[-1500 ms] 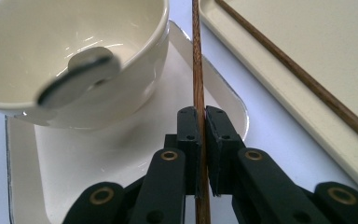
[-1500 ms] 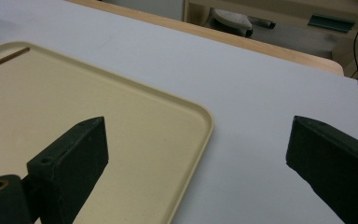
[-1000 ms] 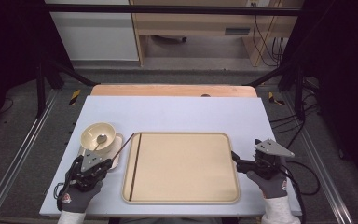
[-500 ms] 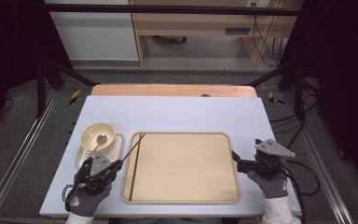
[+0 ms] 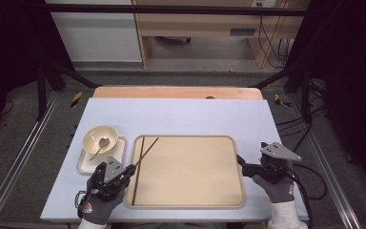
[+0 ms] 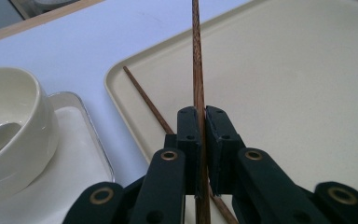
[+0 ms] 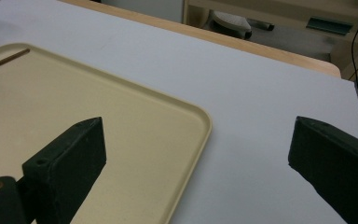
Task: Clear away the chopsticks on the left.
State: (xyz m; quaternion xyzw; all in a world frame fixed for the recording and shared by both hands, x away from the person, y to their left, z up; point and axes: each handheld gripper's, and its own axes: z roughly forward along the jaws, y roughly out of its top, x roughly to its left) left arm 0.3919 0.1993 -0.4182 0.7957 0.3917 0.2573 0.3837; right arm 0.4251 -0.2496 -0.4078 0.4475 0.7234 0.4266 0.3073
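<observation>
Left gripper view: fingers (image 6: 216, 135) tight on chopstick (image 6: 197, 60).

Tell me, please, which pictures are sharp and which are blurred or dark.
High view: table evenly lit, surroundings dark, slightly soft. Left gripper view: the chopstick between the jaws is sharp, the bowl soft. Right gripper view: the near jaws are blurred, the tray clear.
</observation>
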